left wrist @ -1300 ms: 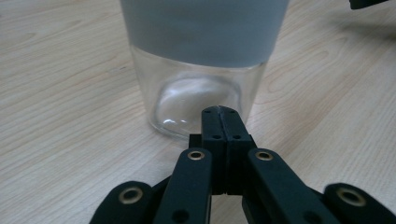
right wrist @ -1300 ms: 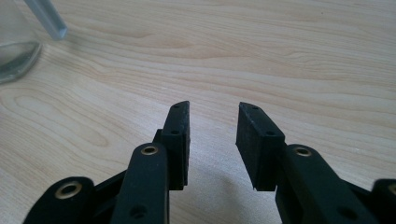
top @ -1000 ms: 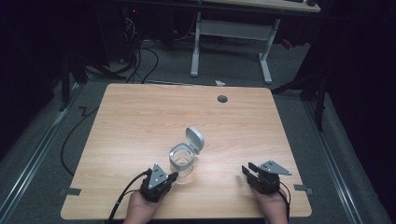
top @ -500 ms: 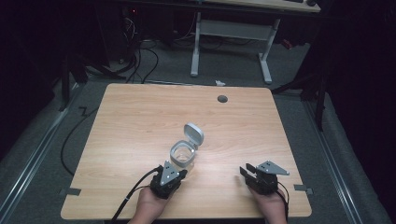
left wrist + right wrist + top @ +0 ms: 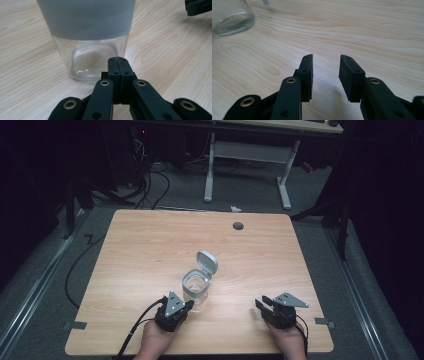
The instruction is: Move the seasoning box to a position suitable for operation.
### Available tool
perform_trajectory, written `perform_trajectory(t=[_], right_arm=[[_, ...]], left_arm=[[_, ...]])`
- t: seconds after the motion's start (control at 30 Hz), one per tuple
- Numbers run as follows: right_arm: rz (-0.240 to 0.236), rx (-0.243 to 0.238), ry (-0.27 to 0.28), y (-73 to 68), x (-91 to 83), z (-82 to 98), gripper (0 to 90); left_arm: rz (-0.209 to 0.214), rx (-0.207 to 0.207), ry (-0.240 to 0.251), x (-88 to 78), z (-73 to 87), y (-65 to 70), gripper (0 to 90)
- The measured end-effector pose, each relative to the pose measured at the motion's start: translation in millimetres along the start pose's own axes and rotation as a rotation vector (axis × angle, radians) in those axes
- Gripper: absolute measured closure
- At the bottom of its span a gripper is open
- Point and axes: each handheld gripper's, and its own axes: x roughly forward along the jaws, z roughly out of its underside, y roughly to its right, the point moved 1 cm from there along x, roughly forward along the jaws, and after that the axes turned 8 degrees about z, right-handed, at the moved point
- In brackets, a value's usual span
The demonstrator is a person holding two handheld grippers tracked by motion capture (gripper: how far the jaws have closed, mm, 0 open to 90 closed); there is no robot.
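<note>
Wooden table (image 5: pixel 150 250) — unlabelled glass jar (image 5: pixel 195 289), lid open; left tool (image 5: pixel 187 304) closed beside.

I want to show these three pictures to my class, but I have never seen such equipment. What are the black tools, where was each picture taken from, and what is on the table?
A person holds black tongs in each hand. One picture looks down from above the wooden table; the other two come from cameras riding on each tool. On the table stands a glass jar with a grey band and an open flip lid. The left tongs are shut, empty, close by the jar. The right tongs are open and hold nothing.
</note>
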Motion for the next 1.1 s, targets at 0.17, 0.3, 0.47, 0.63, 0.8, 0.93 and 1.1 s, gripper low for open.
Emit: perform_trajectory(t=[0.17, 0.3, 0.47, 0.63, 0.8, 0.93, 1.1], right_arm=[[-0.001, -0.004, 0.000, -1.0, 0.6, -0.2, 63.9], [-0.002, -0.006, 0.004, -0.5, 0.1, 0.2, 63.8], [-0.004, 0.004, 0.000, 0.1, -0.2, 0.6, 63.8], [-0.004, 0.006, 0.004, 1.4, -0.6, 1.0, 63.9], [-0.012, -0.001, -0.003, -0.4, 1.5, 0.9, 63.9], [-0.015, -0.010, -0.005, -4.2, 1.8, 0.2, 64.5], [-0.021, -0.015, -0.004, -6.6, 2.9, -0.6, 66.2]], left_arm=[[0.009, 0.006, -0.009, 8.0, 0.7, 3.0, 90.0], [0.008, 0.001, -0.012, 19.7, 0.7, 3.1, 90.0], [0.016, -0.009, -0.012, 28.8, -0.9, 5.4, 90.0], [-0.004, 0.005, 0.006, 10.4, -3.2, -0.5, 90.0], [-0.120, -0.023, 0.044, -1.6, -14.1, -32.6, 90.0], [-0.171, -0.029, 0.088, 8.6, -25.9, -49.2, 90.0], [-0.173, -0.037, 0.106, 21.6, -32.9, -55.1, 90.0]])
